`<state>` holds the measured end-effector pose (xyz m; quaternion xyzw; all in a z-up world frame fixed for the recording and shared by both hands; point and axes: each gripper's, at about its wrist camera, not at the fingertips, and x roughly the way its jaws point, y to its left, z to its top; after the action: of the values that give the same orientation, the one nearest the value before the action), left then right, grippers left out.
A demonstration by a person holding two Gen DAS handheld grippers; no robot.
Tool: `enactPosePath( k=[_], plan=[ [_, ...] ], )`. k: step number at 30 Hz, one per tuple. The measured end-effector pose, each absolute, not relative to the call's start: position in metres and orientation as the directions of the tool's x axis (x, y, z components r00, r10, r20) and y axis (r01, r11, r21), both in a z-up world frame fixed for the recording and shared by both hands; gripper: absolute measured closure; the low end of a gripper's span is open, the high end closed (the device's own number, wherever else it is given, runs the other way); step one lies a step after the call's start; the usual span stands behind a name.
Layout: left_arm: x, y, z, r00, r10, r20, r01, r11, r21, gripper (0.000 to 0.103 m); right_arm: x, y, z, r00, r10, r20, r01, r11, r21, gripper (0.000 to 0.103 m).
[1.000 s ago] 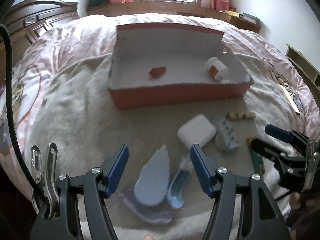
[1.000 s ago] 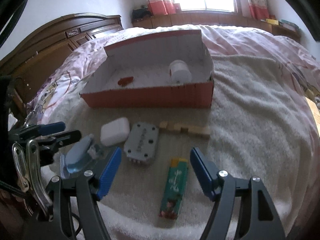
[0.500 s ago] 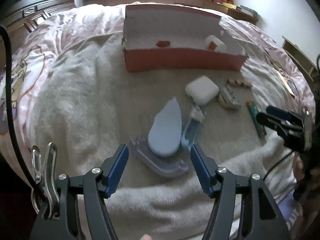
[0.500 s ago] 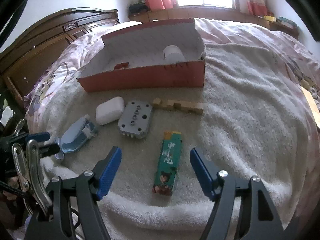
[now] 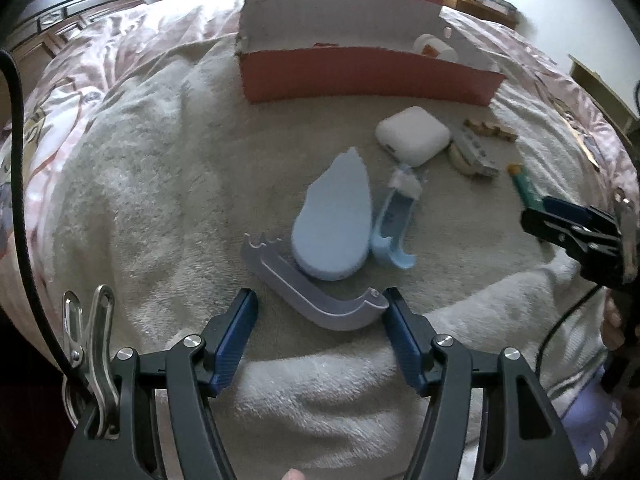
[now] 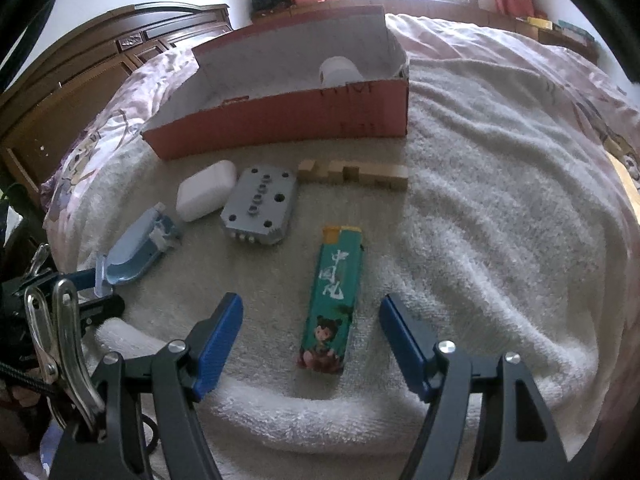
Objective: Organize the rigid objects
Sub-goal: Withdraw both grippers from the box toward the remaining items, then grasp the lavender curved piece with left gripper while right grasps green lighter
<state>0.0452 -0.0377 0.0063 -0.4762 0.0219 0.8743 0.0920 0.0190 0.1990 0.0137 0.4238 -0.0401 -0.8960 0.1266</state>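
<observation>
My left gripper is open over the cream towel. The near end of a grey curved plastic piece lies between its fingertips, untouched. Ahead lie a blue oval piece, a light blue curved piece and a white case. My right gripper is also open, with a green lighter lying lengthwise between its fingers, not gripped. Beyond it are a grey studded block and a notched wooden piece. The red box stands behind, holding a white bottle.
The towel covers a pink bedspread. A dark wooden headboard stands to the left. The other gripper shows at each view's edge: the right gripper, the left gripper. A small red item barely shows inside the box.
Both grippers have sunk toward the towel and drawn back to its near edge. The left fingertips now flank the grey curved piece, not the blue oval; the lighter lies between the right fingers.
</observation>
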Motion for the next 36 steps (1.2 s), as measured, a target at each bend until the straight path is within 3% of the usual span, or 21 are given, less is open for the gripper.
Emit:
enactPosePath(
  k=[18,22,24,26,31,36],
  plan=[
    [0.041,-0.049,0.002,-0.580,0.089,-0.810,-0.106,-0.994,-0.034,0.038,0.021,0.194,0.008,-0.622,-0.246,-0.743,0.203,-0.968,0.150,0.022],
    [0.042,-0.051,0.003,-0.593,0.091,-0.800,-0.110,-0.993,-0.031,0.045,0.022,0.195,0.009,-0.624,-0.248,-0.741,0.203,-0.967,0.153,0.023],
    [0.043,-0.051,0.004,-0.598,0.088,-0.797,-0.110,-0.994,-0.027,0.055,0.022,0.194,0.009,-0.630,-0.226,-0.743,0.193,-0.972,0.132,0.028],
    [0.042,-0.052,0.005,-0.601,0.085,-0.795,-0.107,-0.994,-0.025,0.063,0.023,0.194,0.009,-0.647,-0.168,-0.743,0.163,-0.983,0.080,0.048],
    [0.043,-0.056,0.006,-0.604,0.086,-0.792,-0.093,-0.995,-0.037,0.075,0.024,0.206,0.011,-0.667,-0.133,-0.733,0.115,-0.991,0.075,0.077],
    [0.045,-0.059,0.008,-0.603,0.088,-0.793,-0.087,-0.995,-0.044,0.082,0.025,0.212,0.012,-0.674,-0.156,-0.723,0.108,-0.988,0.112,0.079]
  ],
)
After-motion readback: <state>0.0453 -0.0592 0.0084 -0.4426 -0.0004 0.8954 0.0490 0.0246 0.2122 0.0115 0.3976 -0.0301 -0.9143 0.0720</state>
